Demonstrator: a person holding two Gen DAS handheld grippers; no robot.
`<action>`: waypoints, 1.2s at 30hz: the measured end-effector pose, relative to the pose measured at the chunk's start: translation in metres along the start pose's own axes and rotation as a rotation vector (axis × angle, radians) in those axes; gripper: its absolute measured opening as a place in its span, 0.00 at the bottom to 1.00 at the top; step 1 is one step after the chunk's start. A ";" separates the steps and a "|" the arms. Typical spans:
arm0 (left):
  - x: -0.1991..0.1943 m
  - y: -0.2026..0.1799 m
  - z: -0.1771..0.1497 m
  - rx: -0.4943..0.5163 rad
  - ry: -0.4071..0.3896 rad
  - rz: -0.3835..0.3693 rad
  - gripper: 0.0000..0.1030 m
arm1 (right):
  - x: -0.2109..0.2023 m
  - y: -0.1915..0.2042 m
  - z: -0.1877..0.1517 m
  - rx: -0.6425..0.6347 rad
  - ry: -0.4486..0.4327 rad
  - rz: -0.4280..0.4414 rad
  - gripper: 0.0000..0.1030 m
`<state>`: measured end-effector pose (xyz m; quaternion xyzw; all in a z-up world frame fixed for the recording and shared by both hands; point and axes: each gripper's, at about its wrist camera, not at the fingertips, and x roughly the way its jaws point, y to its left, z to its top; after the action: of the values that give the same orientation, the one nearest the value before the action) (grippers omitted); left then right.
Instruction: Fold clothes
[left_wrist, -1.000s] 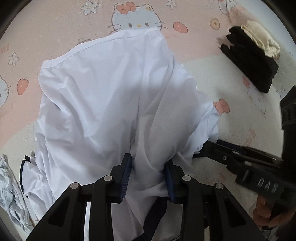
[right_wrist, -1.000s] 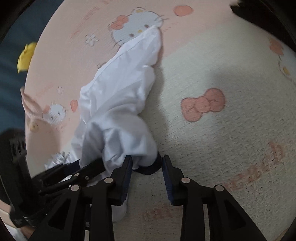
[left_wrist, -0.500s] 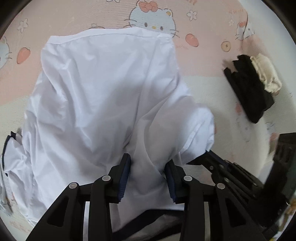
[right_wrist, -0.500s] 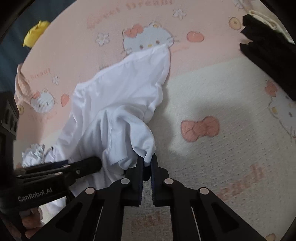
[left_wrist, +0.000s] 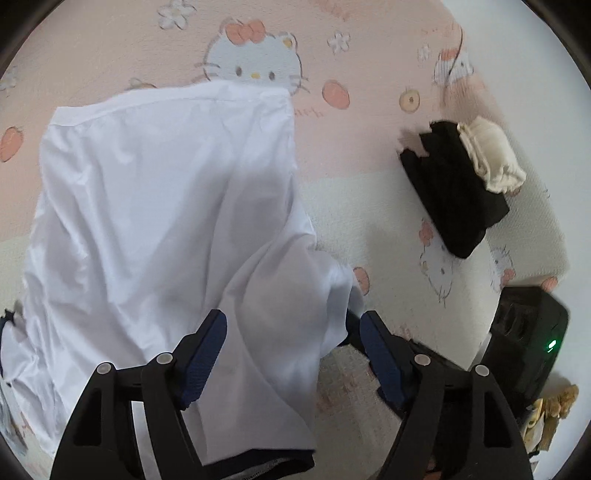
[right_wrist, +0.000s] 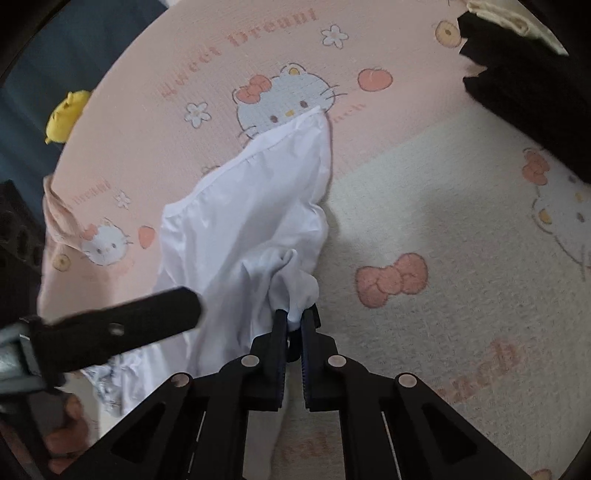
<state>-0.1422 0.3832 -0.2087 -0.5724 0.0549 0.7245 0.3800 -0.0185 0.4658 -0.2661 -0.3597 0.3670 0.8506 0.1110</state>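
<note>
White garment, centre frame: spread for folding | left gripper opening, cloth unpinched between | right gripper clamped on bunched edge, lower centre, to lift.

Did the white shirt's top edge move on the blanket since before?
No. In the left wrist view the white shirt has its far edge just under the same cat face on the blanket.

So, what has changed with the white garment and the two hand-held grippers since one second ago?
The right hand-held gripper closed on a bunch of the white garment. The left hand-held gripper is opening, its pads now clear of the cloth. The folded black and cream pile stayed in place on the mat.
</note>
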 end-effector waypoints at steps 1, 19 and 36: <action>0.005 0.000 0.001 -0.001 0.016 0.003 0.71 | 0.000 -0.002 0.002 0.011 -0.001 0.010 0.05; 0.031 -0.006 0.001 0.234 0.030 0.162 0.26 | -0.028 -0.014 0.006 -0.057 -0.079 -0.093 0.05; 0.028 0.023 -0.014 0.090 -0.015 0.171 0.19 | -0.038 -0.042 0.004 0.023 -0.018 0.039 0.55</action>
<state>-0.1465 0.3737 -0.2463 -0.5424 0.1330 0.7556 0.3424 0.0259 0.5015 -0.2604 -0.3438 0.3826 0.8515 0.1018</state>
